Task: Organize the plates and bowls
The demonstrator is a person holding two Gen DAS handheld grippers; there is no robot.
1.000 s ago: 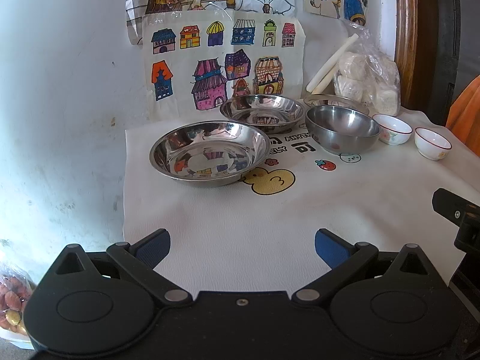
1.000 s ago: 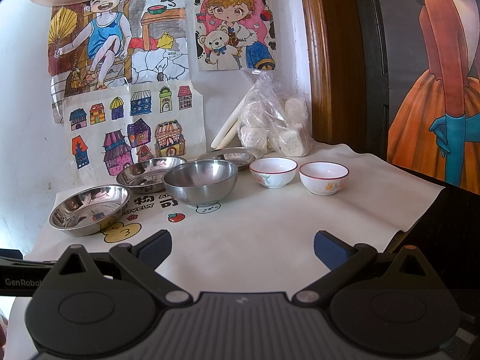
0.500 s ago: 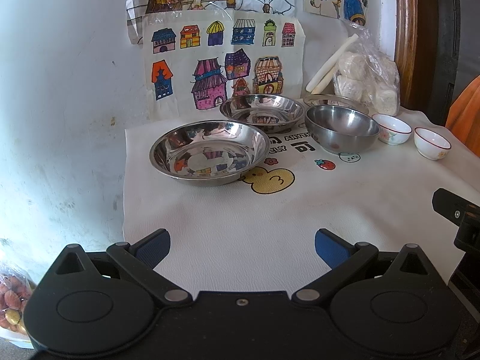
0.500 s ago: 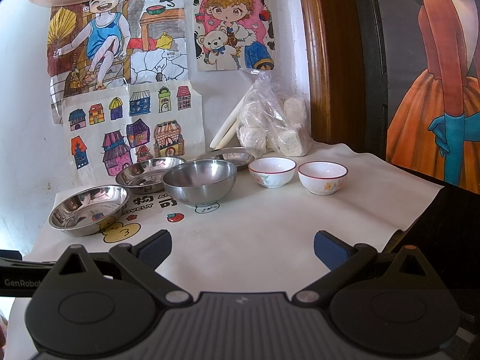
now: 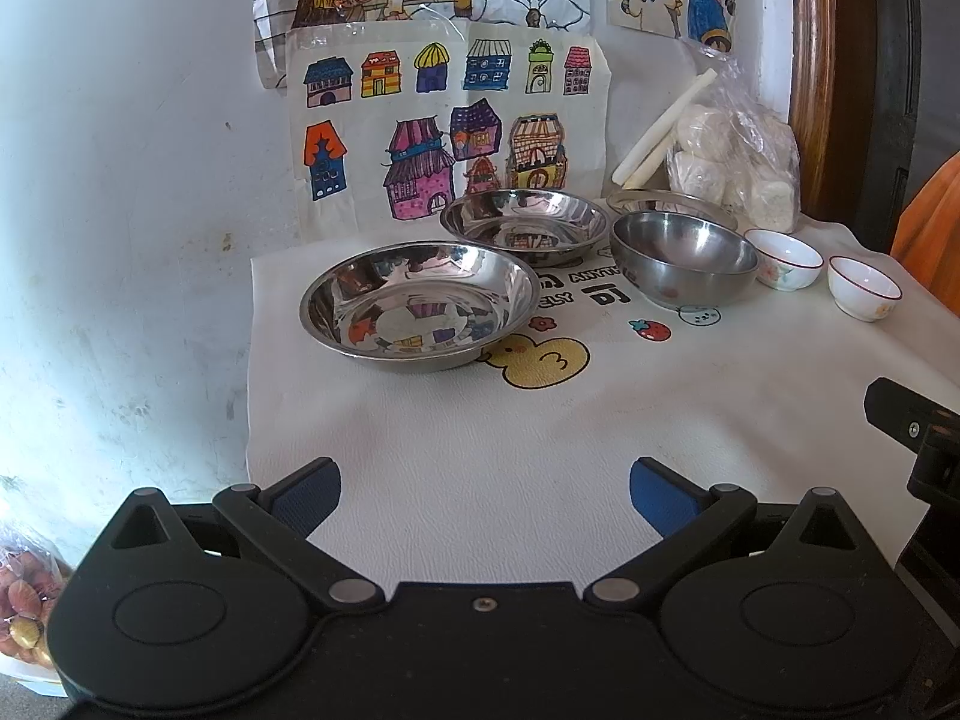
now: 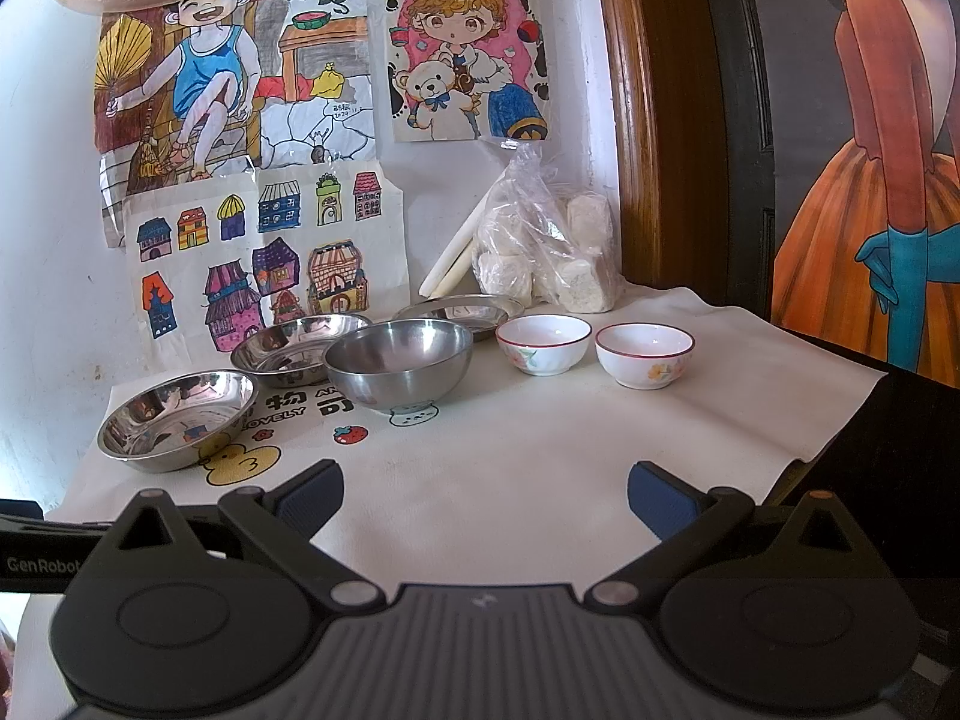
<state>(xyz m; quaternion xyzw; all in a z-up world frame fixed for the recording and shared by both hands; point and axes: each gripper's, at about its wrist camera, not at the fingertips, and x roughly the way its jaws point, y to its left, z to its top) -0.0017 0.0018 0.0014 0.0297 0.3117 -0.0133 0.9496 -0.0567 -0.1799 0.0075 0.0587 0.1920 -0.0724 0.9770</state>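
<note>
Steel plates: nearest one (image 5: 417,315) front-left on white printed cloth (image 5: 540,450), second (image 5: 525,227) behind it, third (image 6: 459,313) at back. Steel bowl (image 6: 399,366) centre, two ceramic bowls (image 6: 543,343) (image 6: 644,354) to its right. My left gripper (image 5: 485,495) and right gripper (image 6: 485,495) hover above cloth near edge, fingers spread, empty.

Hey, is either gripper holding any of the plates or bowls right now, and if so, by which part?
Nothing is held. The left gripper and the right gripper are both open over bare cloth, short of all the dishes.
</note>
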